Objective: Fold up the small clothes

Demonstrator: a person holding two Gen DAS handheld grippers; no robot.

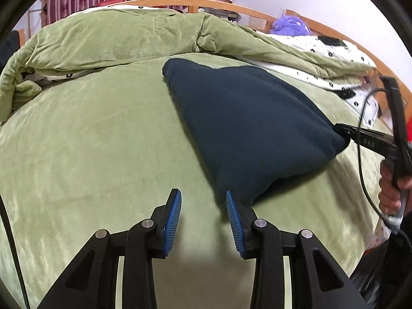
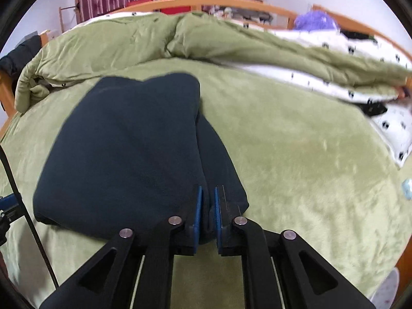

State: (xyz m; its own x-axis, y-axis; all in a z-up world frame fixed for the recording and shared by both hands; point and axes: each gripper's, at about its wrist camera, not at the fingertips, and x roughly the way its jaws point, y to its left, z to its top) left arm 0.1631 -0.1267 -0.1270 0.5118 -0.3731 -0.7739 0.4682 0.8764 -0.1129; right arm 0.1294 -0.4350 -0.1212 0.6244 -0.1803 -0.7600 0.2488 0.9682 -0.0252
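A dark navy garment (image 1: pixel 244 118) lies folded on the green blanket (image 1: pixel 90 141). Its near right corner is pinched and lifted by my right gripper (image 1: pixel 345 131), which a hand (image 1: pixel 391 188) holds at the right edge. In the right wrist view the right gripper (image 2: pixel 208 200) is shut, a fold of the garment (image 2: pixel 128 149) squeezed between its blue pads. My left gripper (image 1: pixel 204 206) hovers open at the garment's near left corner. Only blanket shows between its pads, and the cloth's edge sits just behind the right pad (image 1: pixel 233 211).
A rolled green quilt (image 1: pixel 116 38) with a white patterned lining lies across the far side of the bed. Behind it runs a wooden bed rail (image 1: pixel 231 7), with a purple bundle (image 1: pixel 291 25) at the far right. A small light-blue object (image 2: pixel 406 188) lies on the blanket's right edge.
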